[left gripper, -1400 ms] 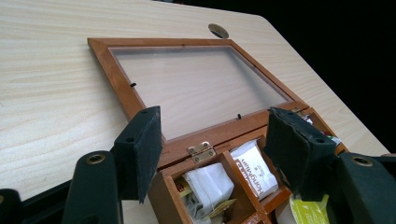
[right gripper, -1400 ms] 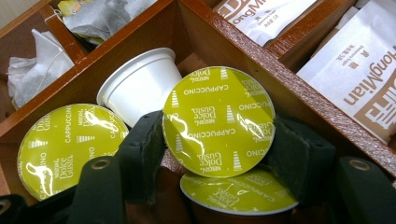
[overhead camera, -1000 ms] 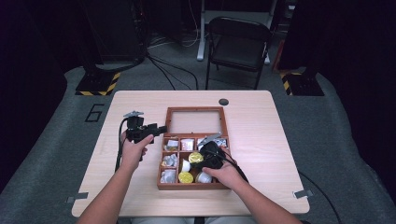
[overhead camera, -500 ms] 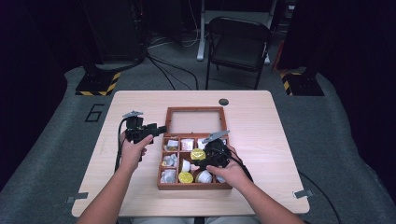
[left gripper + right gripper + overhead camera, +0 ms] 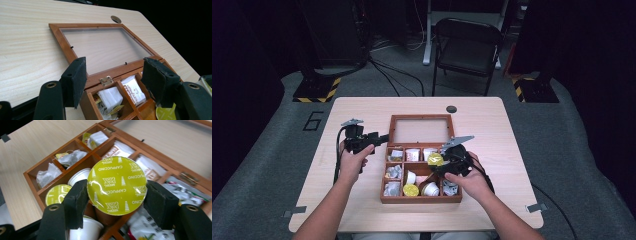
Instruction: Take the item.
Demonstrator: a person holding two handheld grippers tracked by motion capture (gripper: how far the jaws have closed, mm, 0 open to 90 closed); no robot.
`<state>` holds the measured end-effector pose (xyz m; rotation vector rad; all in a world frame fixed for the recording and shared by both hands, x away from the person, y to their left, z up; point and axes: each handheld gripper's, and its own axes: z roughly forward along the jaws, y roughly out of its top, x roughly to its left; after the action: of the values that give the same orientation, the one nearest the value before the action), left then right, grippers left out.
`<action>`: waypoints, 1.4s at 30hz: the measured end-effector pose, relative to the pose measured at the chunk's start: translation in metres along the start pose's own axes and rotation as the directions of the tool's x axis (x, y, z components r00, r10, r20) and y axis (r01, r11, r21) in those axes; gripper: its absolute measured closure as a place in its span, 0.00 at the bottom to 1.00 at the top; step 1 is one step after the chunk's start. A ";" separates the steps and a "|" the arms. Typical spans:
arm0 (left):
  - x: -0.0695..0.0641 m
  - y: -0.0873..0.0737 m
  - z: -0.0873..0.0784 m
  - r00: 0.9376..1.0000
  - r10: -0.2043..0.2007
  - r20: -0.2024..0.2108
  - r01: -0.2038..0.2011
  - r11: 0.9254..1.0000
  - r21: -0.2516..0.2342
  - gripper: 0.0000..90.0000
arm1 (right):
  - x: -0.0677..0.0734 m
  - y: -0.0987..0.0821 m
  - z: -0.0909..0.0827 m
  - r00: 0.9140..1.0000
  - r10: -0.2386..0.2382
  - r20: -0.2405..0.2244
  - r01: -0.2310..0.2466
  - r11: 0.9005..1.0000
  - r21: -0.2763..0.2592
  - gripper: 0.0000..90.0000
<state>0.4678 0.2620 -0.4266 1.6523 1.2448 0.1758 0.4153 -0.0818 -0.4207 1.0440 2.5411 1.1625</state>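
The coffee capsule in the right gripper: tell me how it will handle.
The coffee capsule is probably light, a small plastic cup. Its glossy foil lid looks easy to dent or puncture. Round and tapered, it may slip from the right gripper, whose jaws grip its rim.

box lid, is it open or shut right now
Open. The glass-paned lid lies flat on the table behind the box, hinged back, leaving the compartments uncovered.
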 end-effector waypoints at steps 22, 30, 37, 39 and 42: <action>0.000 0.000 -0.001 1.000 0.001 -0.005 -0.001 1.000 0.008 0.40 | -0.065 -0.040 -0.054 0.975 0.142 0.172 -0.135 0.989 -0.054 0.41; 0.000 0.000 -0.004 1.000 0.003 -0.004 -0.003 1.000 0.000 0.40 | -0.086 -0.056 -0.052 0.955 0.198 0.222 -0.188 0.980 -0.062 0.41; 0.002 0.001 -0.006 1.000 -0.001 -0.006 0.001 1.000 -0.007 0.41 | -0.098 -0.071 -0.046 0.938 0.227 0.263 -0.221 0.974 -0.051 0.41; 0.001 0.001 -0.006 1.000 -0.001 -0.005 0.001 1.000 -0.004 0.41 | -0.102 -0.074 -0.046 0.935 0.211 0.285 -0.206 0.977 -0.047 0.41; 0.001 0.000 -0.005 1.000 0.008 -0.002 -0.008 1.000 -0.001 0.41 | -0.107 -0.077 -0.046 0.922 0.239 0.303 -0.234 0.971 -0.056 0.41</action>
<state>0.4649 0.2661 -0.4243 1.6566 1.2399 0.1827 0.4356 -0.2146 -0.4584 1.4358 2.2052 0.9790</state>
